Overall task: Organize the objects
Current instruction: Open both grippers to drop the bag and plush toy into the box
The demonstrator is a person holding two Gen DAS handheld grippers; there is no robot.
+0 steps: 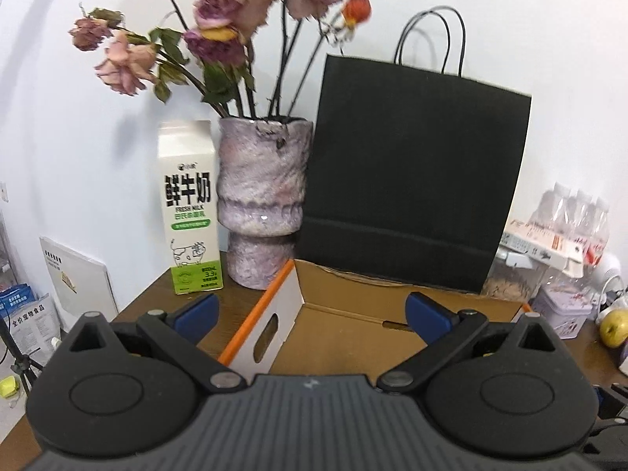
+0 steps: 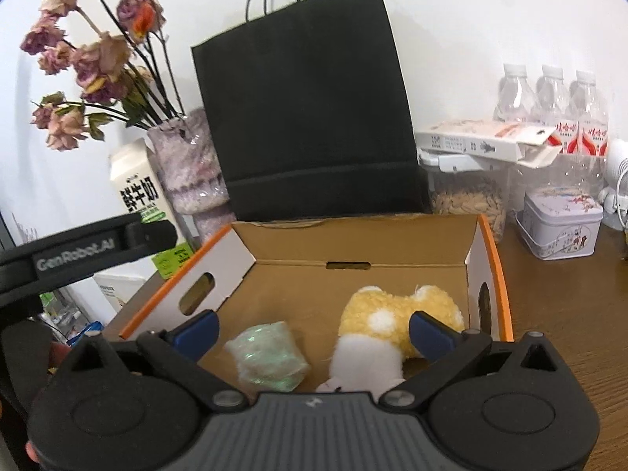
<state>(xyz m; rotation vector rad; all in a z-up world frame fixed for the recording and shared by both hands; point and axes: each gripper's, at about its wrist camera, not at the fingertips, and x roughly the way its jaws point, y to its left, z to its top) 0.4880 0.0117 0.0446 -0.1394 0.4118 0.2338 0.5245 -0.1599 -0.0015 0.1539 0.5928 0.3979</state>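
An open cardboard box [image 2: 353, 243] with orange-edged white end walls sits on the wooden table. Inside it lie a yellow-and-white plush toy [image 2: 376, 325] and a pale green wrapped bundle [image 2: 271, 357]. My right gripper [image 2: 314, 331] hovers above the box's near side, open, with nothing pressed between its blue pads; the plush lies below, close to the right pad. My left gripper [image 1: 312, 314] is open and empty over the same box [image 1: 353, 322], whose floor looks bare from there. The left tool's black body [image 2: 78, 251] shows at the left of the right wrist view.
Behind the box stand a black paper bag [image 1: 416, 180], a mottled vase of dried roses [image 1: 261, 200] and a milk carton [image 1: 190, 208]. To the right are water bottles [image 2: 549, 98], a clear jar [image 2: 471, 200], a decorated tin [image 2: 559, 223] and a green apple [image 1: 614, 327].
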